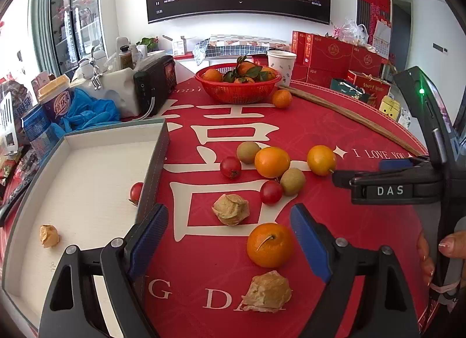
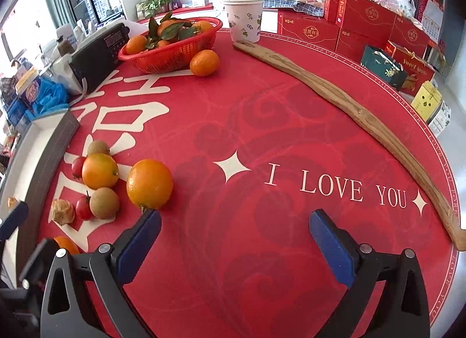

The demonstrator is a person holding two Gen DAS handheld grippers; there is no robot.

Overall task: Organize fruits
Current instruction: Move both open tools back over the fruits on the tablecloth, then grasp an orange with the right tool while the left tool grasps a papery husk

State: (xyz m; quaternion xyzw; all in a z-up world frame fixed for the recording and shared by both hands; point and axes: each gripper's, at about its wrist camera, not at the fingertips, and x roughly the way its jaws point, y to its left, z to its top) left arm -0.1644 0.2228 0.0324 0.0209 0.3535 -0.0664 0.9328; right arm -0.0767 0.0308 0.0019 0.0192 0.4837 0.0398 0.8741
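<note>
Left gripper (image 1: 228,239): jaws held wide, nothing gripped; orange (image 1: 270,245) framed between pads. Right gripper (image 2: 234,230): wide, empty. Risk: orange rolled away if nudged off-centre; husked fruit (image 1: 231,209) crushed nearby.

A round table under a red cloth (image 2: 262,134) carried loose fruit — oranges (image 1: 272,162), kiwis (image 1: 248,152), cherry tomatoes (image 1: 271,192), husked physalis (image 1: 231,209) — beside a white tray (image 1: 87,192). Farther back sat a red basket (image 1: 237,90), a paper cup (image 2: 244,20) and a long wooden stick (image 2: 343,99).
</note>
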